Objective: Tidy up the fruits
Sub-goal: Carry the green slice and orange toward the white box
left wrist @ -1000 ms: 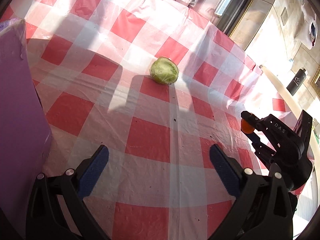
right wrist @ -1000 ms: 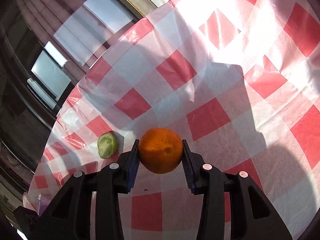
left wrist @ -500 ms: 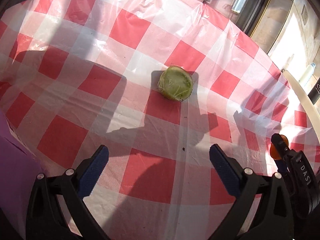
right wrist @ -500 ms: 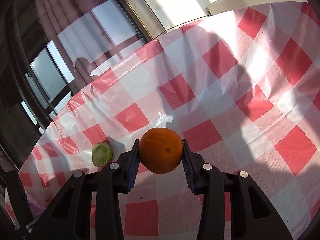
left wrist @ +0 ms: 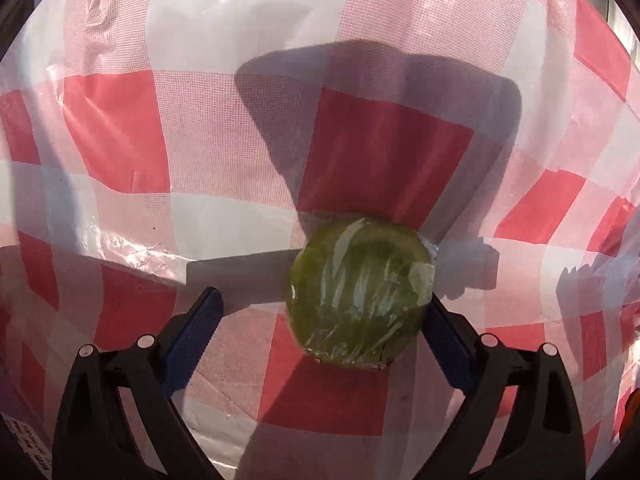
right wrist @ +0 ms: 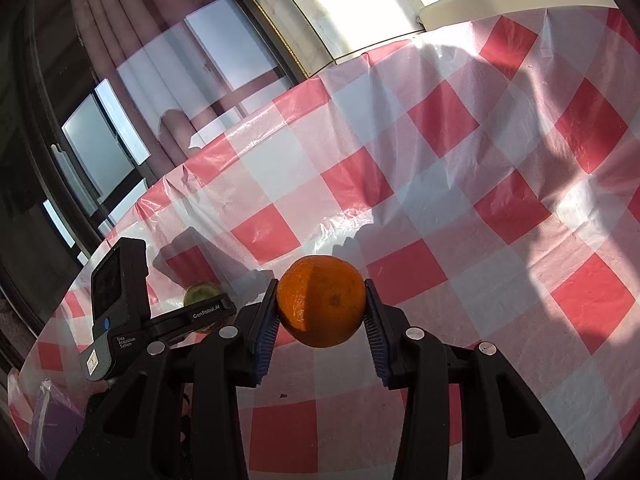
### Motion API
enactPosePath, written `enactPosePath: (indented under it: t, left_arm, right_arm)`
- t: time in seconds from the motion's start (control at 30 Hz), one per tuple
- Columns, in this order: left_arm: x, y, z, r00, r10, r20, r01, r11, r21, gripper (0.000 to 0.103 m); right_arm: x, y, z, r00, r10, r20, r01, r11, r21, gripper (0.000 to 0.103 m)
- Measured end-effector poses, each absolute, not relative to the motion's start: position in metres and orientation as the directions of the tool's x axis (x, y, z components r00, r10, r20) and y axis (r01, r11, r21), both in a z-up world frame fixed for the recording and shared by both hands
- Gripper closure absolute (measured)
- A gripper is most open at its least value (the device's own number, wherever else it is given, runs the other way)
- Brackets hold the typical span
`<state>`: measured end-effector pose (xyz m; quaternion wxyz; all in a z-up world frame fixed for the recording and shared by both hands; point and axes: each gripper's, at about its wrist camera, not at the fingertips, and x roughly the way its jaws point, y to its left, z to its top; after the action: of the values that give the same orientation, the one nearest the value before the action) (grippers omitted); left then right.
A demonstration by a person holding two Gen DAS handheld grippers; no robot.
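Note:
A green fruit wrapped in clear film [left wrist: 360, 292] lies on the red-and-white checked tablecloth [left wrist: 120, 128]. My left gripper [left wrist: 322, 304] points down over it with the fruit between its jaws, which are closing. The right blue pad [left wrist: 444, 344] is at the fruit's side; the left pad [left wrist: 200, 320] stands clear of it. My right gripper [right wrist: 322, 312] is shut on an orange [right wrist: 322, 306], held above the cloth. In the right wrist view the left gripper's body [right wrist: 120, 308] hides most of the green fruit [right wrist: 200, 291].
The table's edge [right wrist: 168, 184] curves along the left, with windows and curtains beyond. A purple container [right wrist: 50, 416] sits at the lower left. A white ledge [right wrist: 500, 0] runs past the far edge.
My left gripper has moved forward over the cloth to the green fruit, which now sits between its jaws. The right gripper keeps the orange, and the left gripper has entered its view.

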<state>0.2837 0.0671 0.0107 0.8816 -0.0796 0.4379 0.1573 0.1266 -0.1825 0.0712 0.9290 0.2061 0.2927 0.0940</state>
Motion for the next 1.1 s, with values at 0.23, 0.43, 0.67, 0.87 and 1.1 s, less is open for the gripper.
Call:
enactPosePath:
  t: [0.23, 0.43, 0.67, 0.87, 1.1]
  left_arm:
    - [0.263, 0.060, 0.015, 0.613, 0.149, -0.776, -0.256, 0.967, -0.017, 0.045]
    - [0.159, 0.057, 0.030, 0.730, 0.079, -0.679, -0.256, 0.953, -0.164, 0.045]
    - [0.052, 0.036, 0.034, 0.774, -0.020, -0.633, -0.172, 0.956, -0.239, 0.045]
    - [0.030, 0.027, 0.021, 0.776, -0.099, -0.623, -0.111, 0.951, -0.290, 0.045]
    - [0.042, 0.035, 0.017, 0.773, -0.157, -0.615, -0.087, 0.934, -0.347, 0.045]
  right_arm:
    - [0.126, -0.182, 0.071, 0.809, 0.299, -0.506, -0.057, 0.897, 0.439, 0.062]
    - [0.127, -0.181, 0.071, 0.807, 0.302, -0.508, -0.060, 0.897, 0.438, 0.063]
    - [0.128, -0.180, 0.071, 0.802, 0.304, -0.514, -0.062, 0.898, 0.435, 0.063]
    - [0.128, -0.179, 0.071, 0.800, 0.307, -0.516, -0.066, 0.899, 0.432, 0.062]
    - [0.129, -0.177, 0.070, 0.794, 0.318, -0.517, -0.078, 0.898, 0.433, 0.062]
